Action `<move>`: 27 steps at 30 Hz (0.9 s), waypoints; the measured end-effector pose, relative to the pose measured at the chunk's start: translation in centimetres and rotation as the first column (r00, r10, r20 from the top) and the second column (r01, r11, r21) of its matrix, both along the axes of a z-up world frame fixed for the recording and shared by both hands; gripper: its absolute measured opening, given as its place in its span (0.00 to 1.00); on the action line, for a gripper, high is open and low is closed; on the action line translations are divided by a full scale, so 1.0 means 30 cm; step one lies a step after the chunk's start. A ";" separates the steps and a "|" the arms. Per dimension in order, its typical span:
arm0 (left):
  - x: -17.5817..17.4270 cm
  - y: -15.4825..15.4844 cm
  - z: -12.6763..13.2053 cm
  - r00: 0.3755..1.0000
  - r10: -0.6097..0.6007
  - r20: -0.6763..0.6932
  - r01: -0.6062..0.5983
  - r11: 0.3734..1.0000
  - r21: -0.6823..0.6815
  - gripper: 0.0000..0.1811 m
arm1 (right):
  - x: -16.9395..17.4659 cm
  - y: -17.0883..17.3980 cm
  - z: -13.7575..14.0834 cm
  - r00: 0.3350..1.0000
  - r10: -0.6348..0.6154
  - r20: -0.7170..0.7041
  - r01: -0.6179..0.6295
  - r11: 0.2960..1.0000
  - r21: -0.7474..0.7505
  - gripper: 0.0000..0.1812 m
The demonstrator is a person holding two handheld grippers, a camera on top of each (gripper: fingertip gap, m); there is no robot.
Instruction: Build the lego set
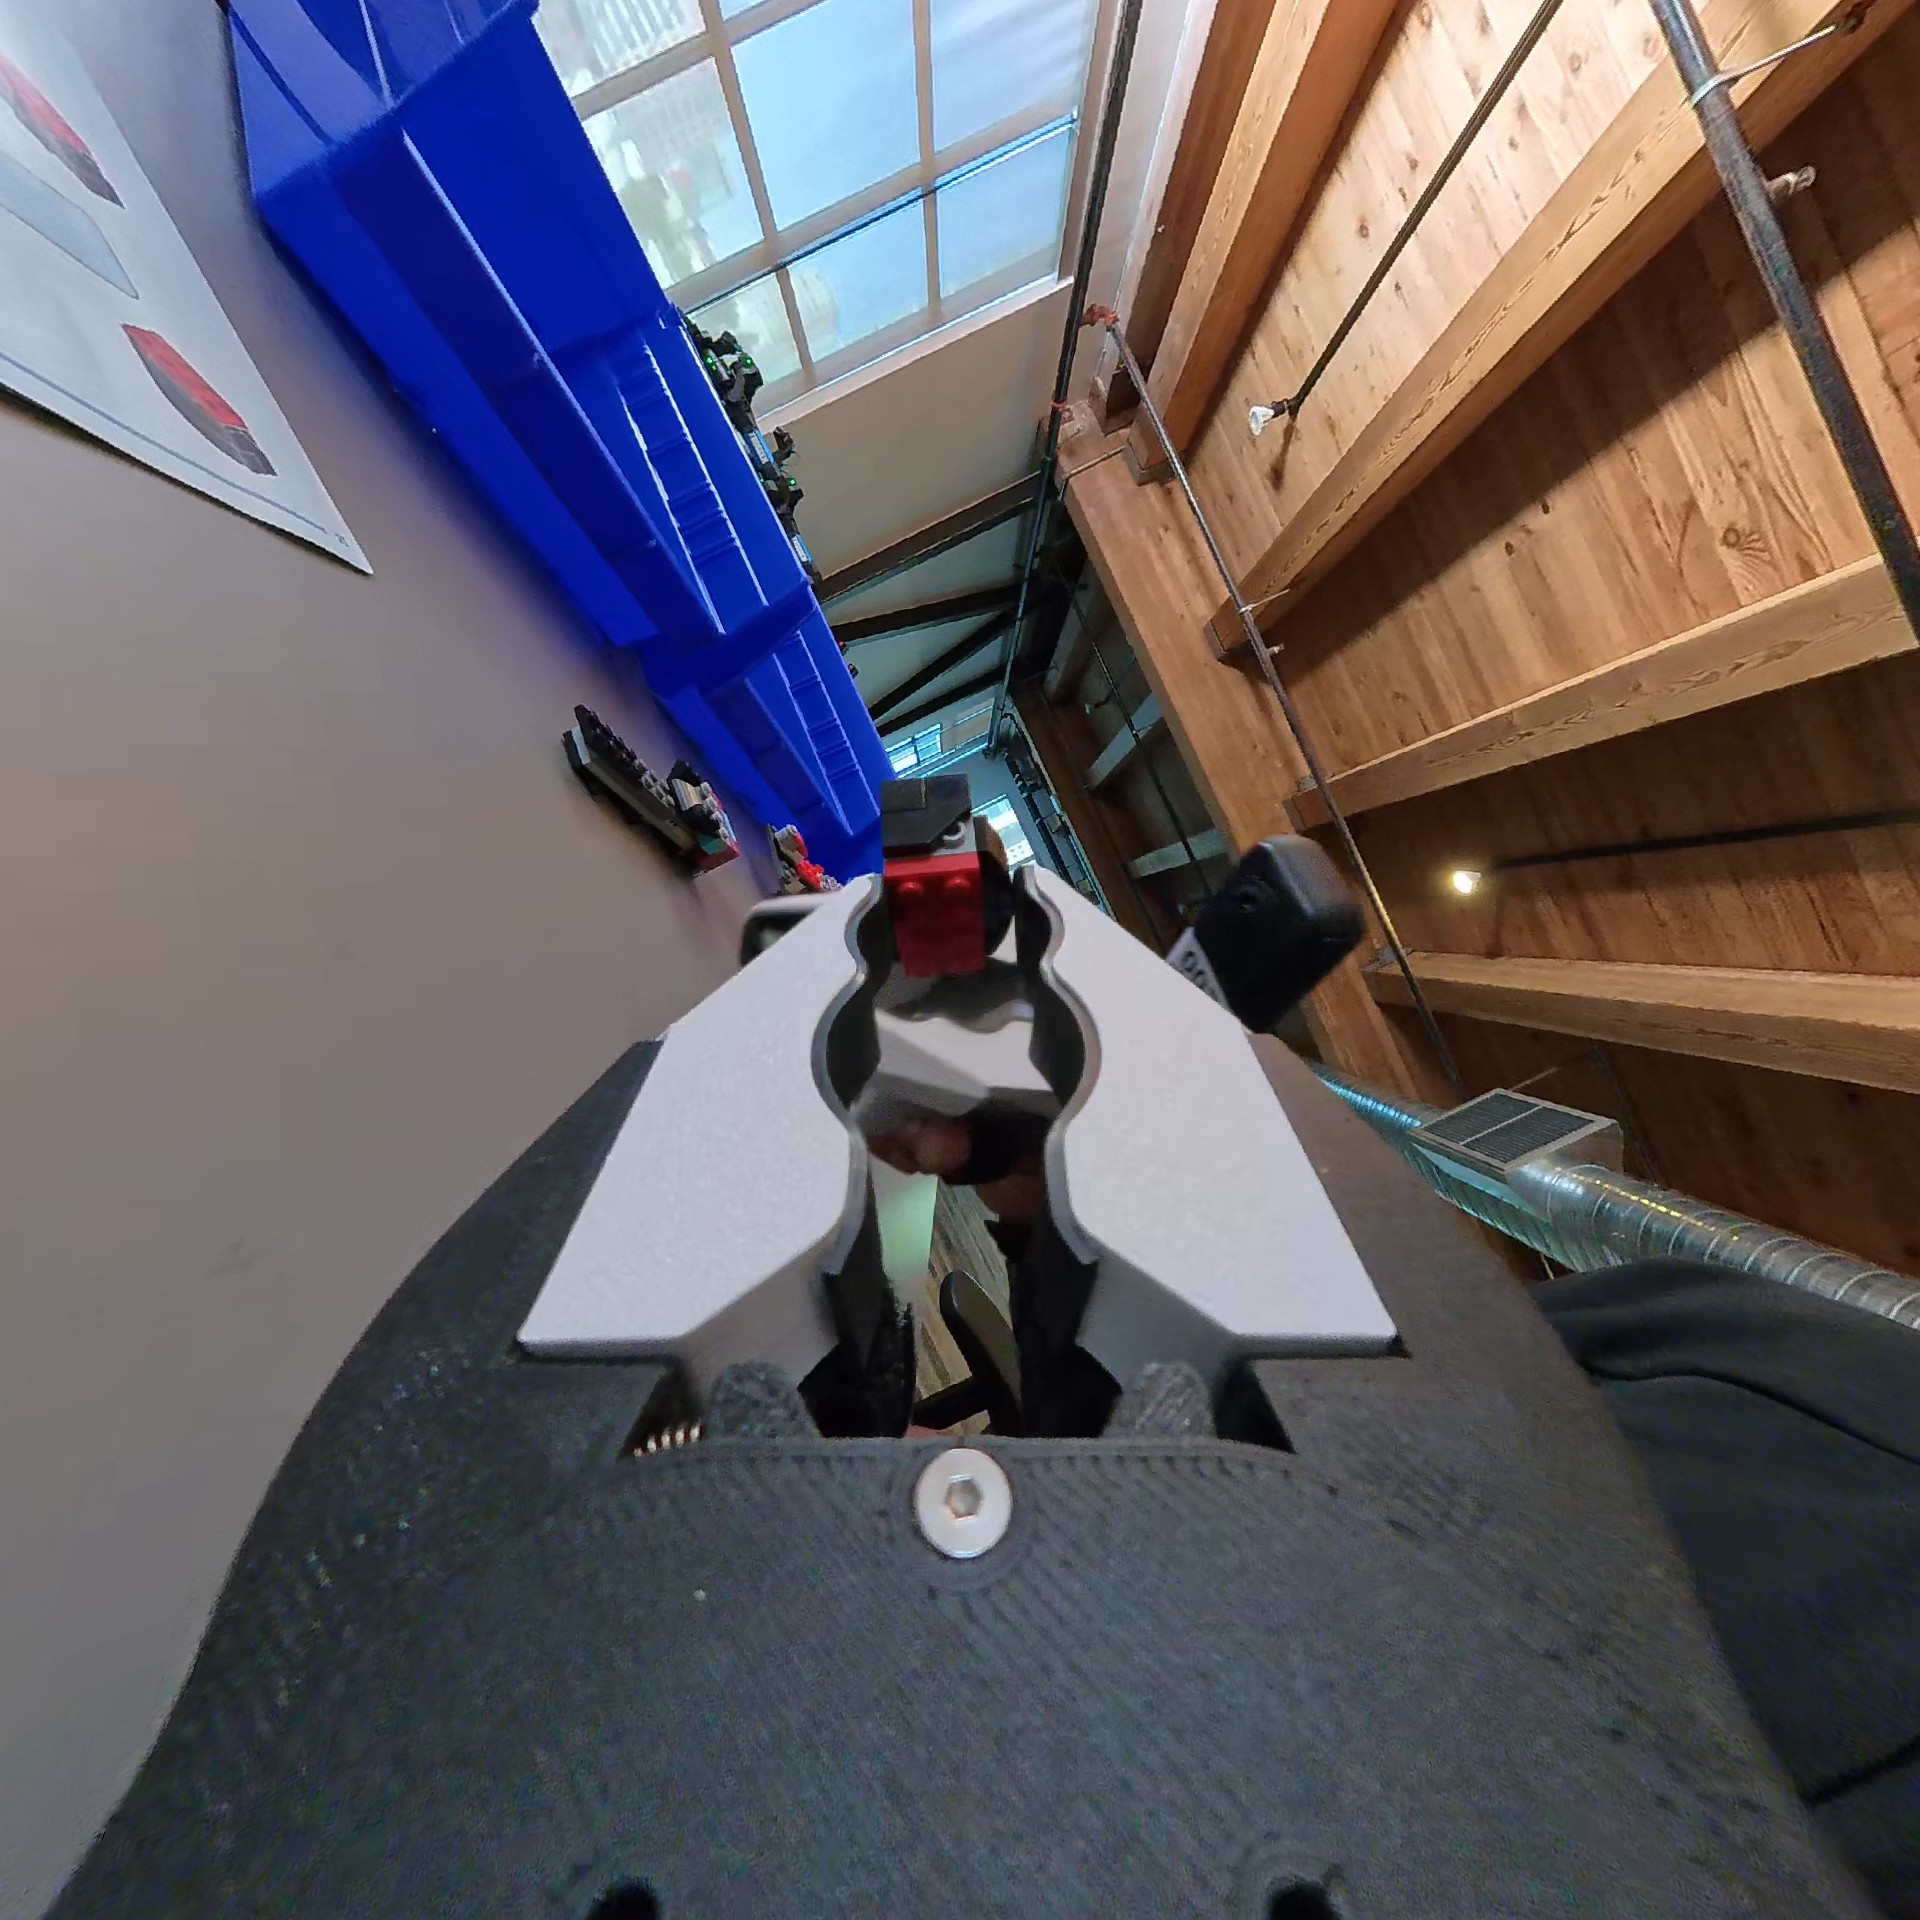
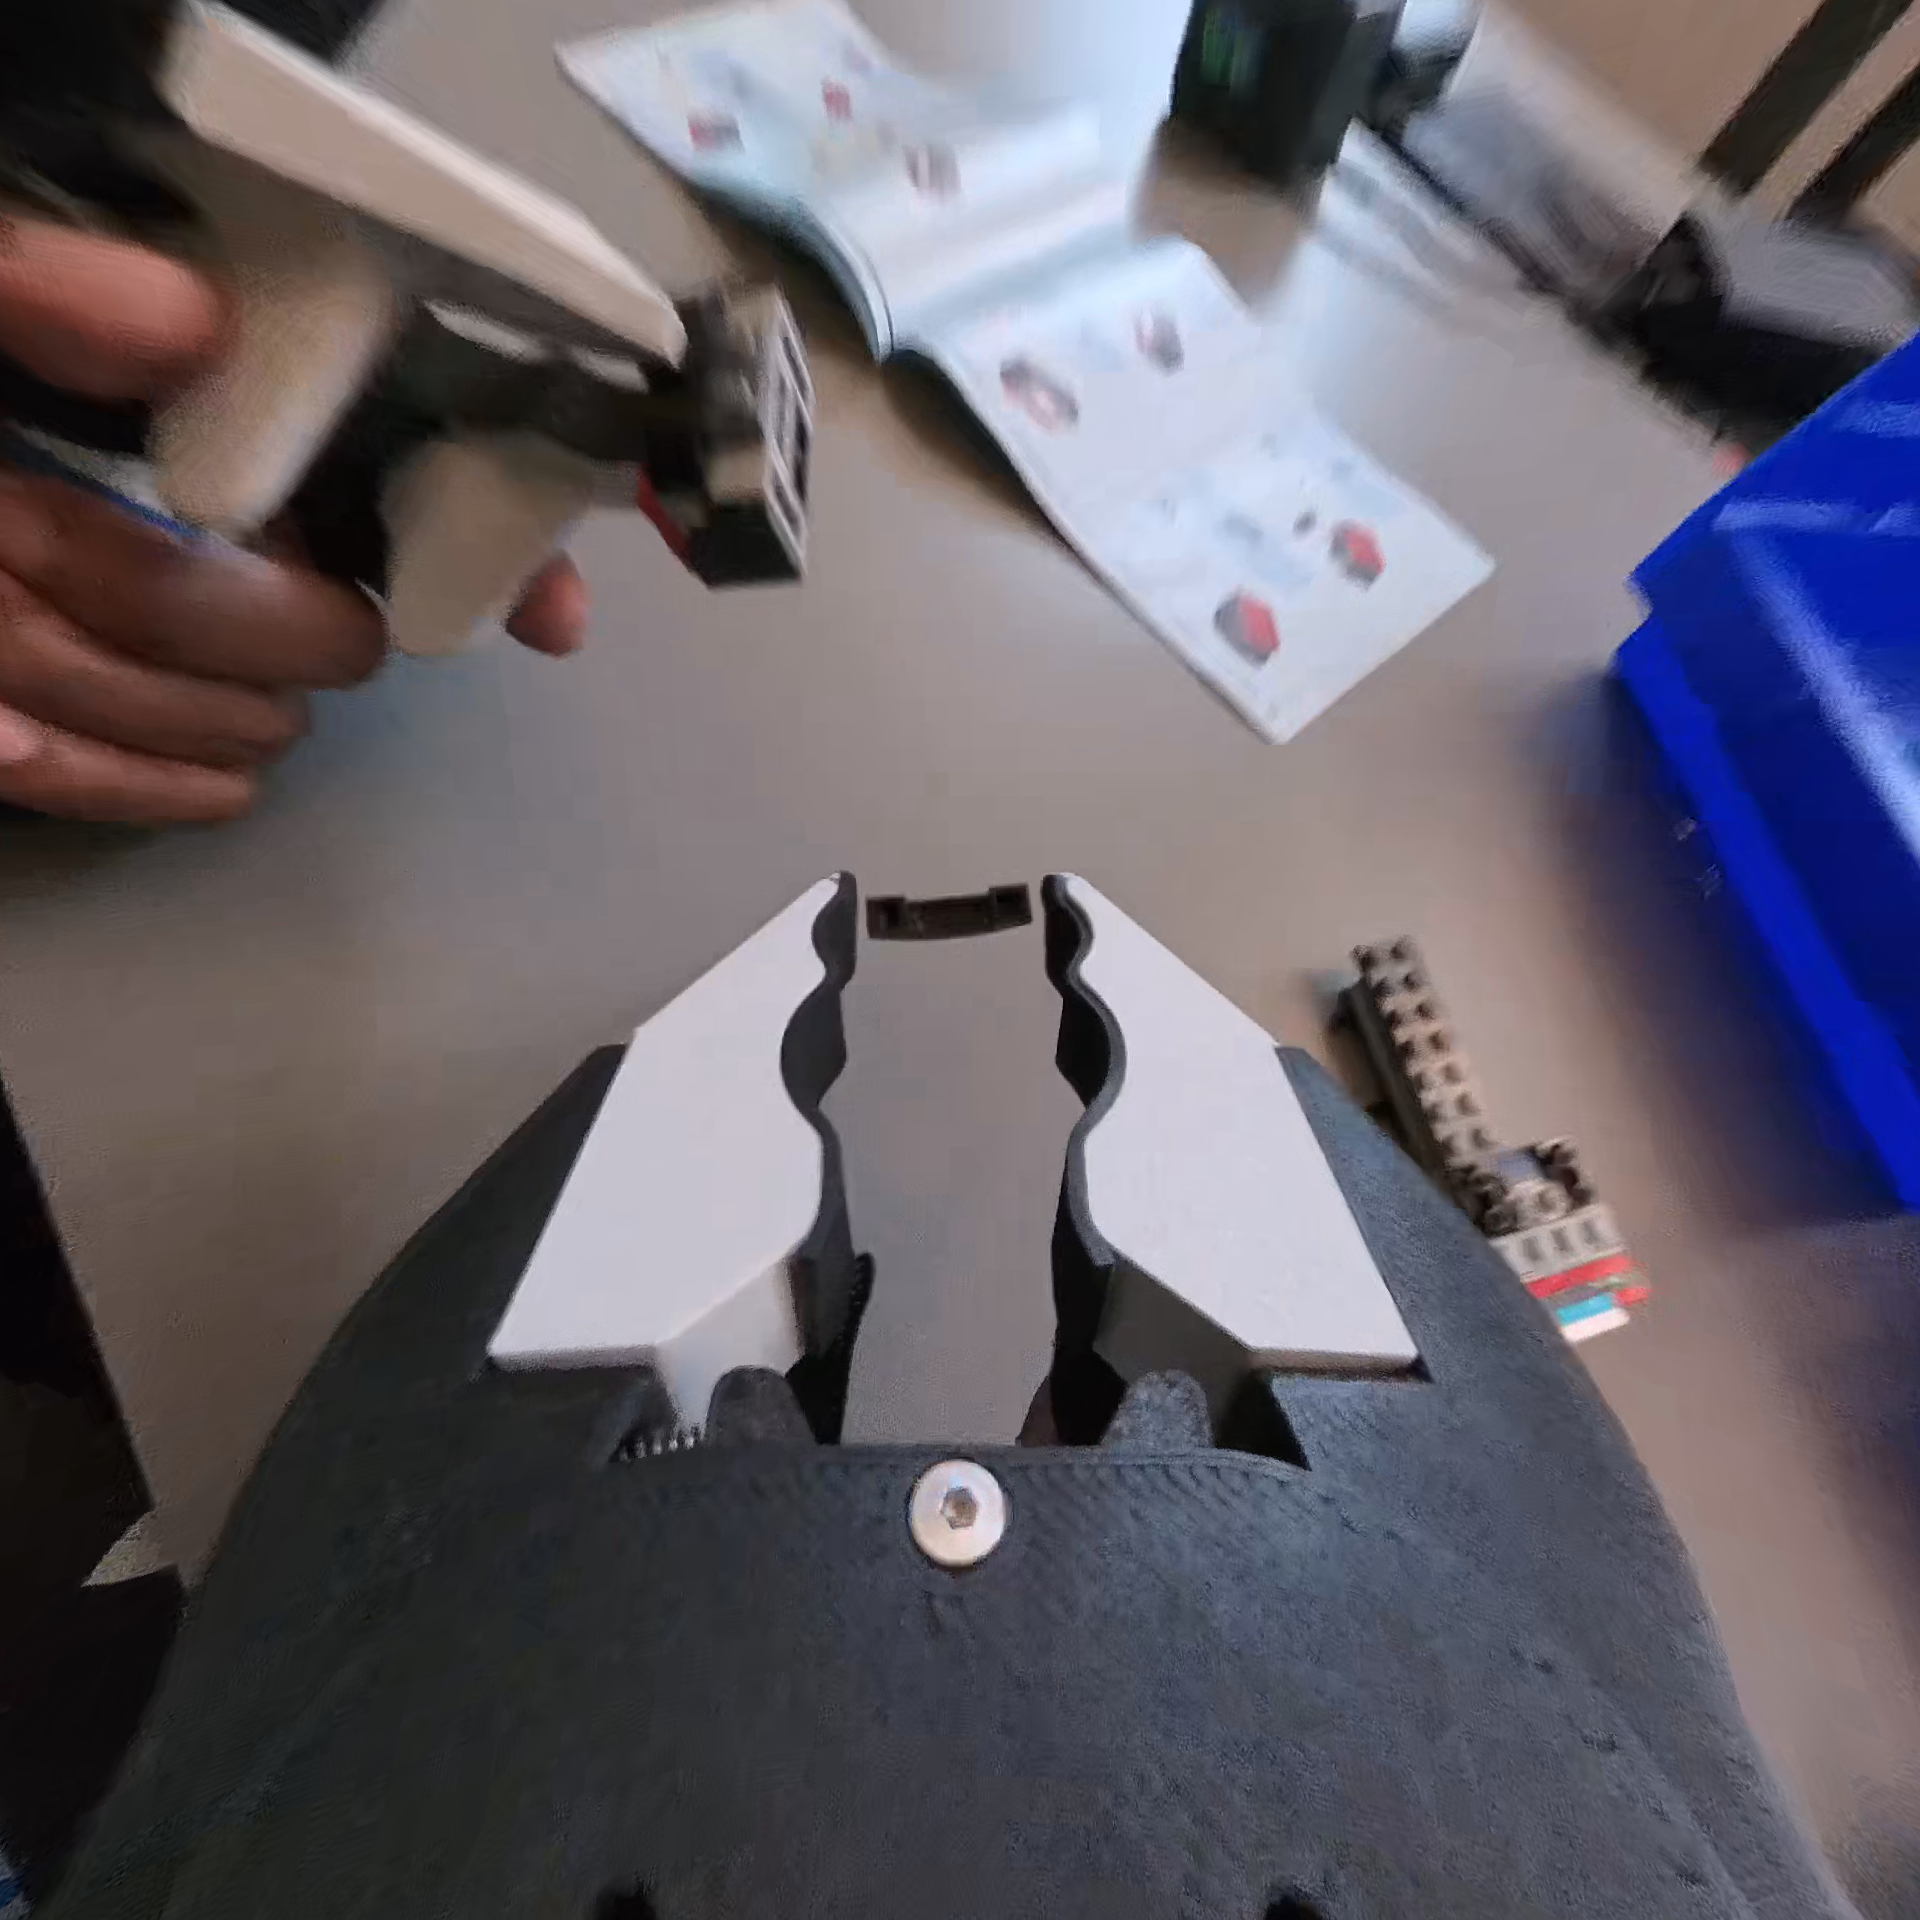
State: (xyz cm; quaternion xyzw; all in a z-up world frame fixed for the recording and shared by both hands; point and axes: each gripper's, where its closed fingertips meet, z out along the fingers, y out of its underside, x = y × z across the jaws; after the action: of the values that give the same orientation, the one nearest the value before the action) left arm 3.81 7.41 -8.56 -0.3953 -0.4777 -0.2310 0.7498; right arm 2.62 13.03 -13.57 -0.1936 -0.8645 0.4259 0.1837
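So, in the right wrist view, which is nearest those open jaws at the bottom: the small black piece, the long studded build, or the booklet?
1. Black piece: right between the right gripper's jaw tips.
2. Studded build: on the table just to the right.
3. Booklet: farthest, ahead and lying open.

Right wrist view: the instruction booklet lies open toward the far edge of the desk. A storage bin stands at the right edge. Between the bin and the right gripper lies a long studded assembly, apart from both. A small curved piece sits between that gripper's fingertips, with gaps on either side. At the far left, the left gripper holds a brick cluster above the desk.
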 end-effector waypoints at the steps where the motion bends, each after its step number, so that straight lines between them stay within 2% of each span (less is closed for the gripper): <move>1: 0.000 -0.001 0.000 1.000 -0.001 0.002 0.001 1.000 0.002 0.13 | 0.006 -0.003 0.037 0.999 0.017 -0.030 -0.018 1.000 -0.023 0.22; 5: -0.002 -0.003 -0.001 1.000 -0.001 0.008 0.001 1.000 0.009 0.12 | 0.021 0.022 0.089 0.998 0.035 -0.043 -0.036 0.999 -0.030 0.26; 13: -0.008 -0.019 -0.004 1.000 0.015 0.013 -0.015 1.000 0.005 0.12 | 0.006 0.086 -0.076 0.996 -0.059 0.068 0.052 0.994 0.096 0.21; 20: -0.008 -0.022 -0.003 1.000 0.013 0.011 -0.013 1.000 0.010 0.12 | -0.093 0.121 -0.116 0.993 -0.117 0.000 0.115 0.975 0.193 0.19; 27: -0.006 -0.026 0.002 1.000 0.005 0.005 -0.005 1.000 0.023 0.12 | -0.113 0.113 -0.161 0.985 -0.079 0.154 0.052 0.984 0.172 0.19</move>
State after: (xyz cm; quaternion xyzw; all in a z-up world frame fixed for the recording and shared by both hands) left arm 3.64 6.64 -8.50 -0.3850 -0.4778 -0.2355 0.7537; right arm -0.77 16.41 -18.39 -0.2396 -0.9023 0.3284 0.1432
